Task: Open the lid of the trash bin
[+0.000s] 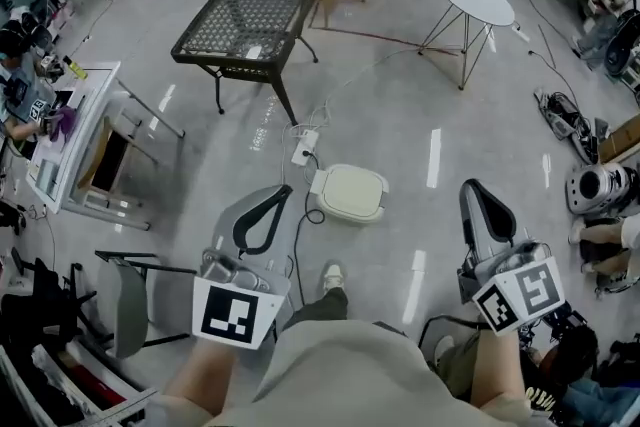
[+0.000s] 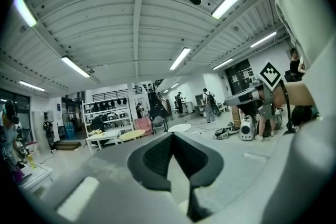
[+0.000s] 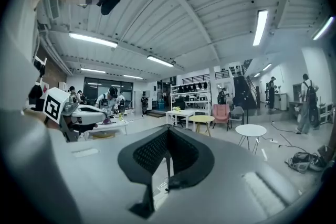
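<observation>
The person is standing over the floor and holding both tools at waist height, probably as a ready pose before reaching down, since neither is aimed at the target. The left gripper [image 1: 284,191] is pointing forward and slightly inward with its dark ribbed jaws pressed together at the tips and nothing between them. The left gripper view is showing the same closed wedge against the room's ceiling and far shelves. The right gripper [image 1: 472,187] is being carried level on the other side, and its jaws are likewise drawn together and empty, as the right gripper view confirms. The pale cream, rounded-square plastic trash bin [image 1: 347,215] is sitting on the grey floor just ahead of the person's light shoe [image 1: 333,277]. It is between the two grippers in the head view but well below both, and neither gripper camera is catching it. Its smooth, slightly domed lid [image 1: 351,188] is lying flat and appears fully closed, so the opening looks not yet begun. A white power strip [image 1: 303,151] with a trailing cable is lying just beside the bin's far left corner, and it could get in the way of a low approach from that side. Reaching the lid will likely call for bending or lowering one gripper steeply toward its edge.
</observation>
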Tool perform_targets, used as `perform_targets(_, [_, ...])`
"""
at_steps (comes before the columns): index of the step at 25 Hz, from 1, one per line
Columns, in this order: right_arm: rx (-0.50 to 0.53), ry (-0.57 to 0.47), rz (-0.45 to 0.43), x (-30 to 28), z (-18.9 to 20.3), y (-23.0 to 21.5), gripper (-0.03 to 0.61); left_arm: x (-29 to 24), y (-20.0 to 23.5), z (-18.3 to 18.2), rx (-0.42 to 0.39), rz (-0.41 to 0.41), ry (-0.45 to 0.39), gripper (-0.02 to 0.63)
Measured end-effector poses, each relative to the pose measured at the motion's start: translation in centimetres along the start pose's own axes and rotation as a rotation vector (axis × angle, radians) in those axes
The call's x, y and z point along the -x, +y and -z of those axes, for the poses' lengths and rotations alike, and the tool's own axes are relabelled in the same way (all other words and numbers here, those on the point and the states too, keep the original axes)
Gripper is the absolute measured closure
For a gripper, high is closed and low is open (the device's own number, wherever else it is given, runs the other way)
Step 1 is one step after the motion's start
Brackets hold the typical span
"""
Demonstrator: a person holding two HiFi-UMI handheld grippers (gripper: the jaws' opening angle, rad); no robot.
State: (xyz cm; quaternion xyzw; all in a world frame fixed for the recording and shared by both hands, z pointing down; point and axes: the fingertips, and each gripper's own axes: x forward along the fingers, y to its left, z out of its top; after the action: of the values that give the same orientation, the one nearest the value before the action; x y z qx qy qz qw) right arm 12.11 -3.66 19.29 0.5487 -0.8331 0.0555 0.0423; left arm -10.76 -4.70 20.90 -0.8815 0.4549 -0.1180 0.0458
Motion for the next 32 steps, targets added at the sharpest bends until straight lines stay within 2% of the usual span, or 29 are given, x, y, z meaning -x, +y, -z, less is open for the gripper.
perform_targets(4, [0.016, 0.018, 0.028, -4.8, 0.0, -0.6, 0.575, -3.1, 3.6, 0.7, -0.065, 0.013, 0.0, 0.612])
perform_targets(7, [0.014, 0.03, 0.038, -7.0, 0.4, -1.0, 0.575, -4.9, 5.0, 2.0, -0.019, 0.026, 0.016, 0.612])
perform_targets(13, [-0.012, 0.056, 0.056, -9.4, 1.7, -2.4, 0.575, -7.6, 6.4, 3.9, 0.012, 0.021, 0.051, 0.612])
perform_targets(19, [-0.056, 0.086, 0.003, -11.3, 4.5, -4.1, 0.575, -9.5, 6.8, 6.9, 0.065, -0.01, 0.118, 0.612])
perform_targets(22, [-0.074, 0.134, -0.016, -12.5, 7.5, -5.6, 0.575, -10.8, 6.3, 8.6, 0.073, -0.017, 0.153, 0.612])
perform_targets(27, [-0.107, 0.252, -0.078, -16.1, 14.8, -7.7, 0.575, -13.9, 6.4, 12.5, 0.002, -0.016, 0.216, 0.612])
perform_targets(32, [-0.155, 0.408, -0.109, -18.9, 24.9, -9.4, 0.575, -16.1, 5.5, 18.3, 0.048, -0.011, 0.305, 0.612])
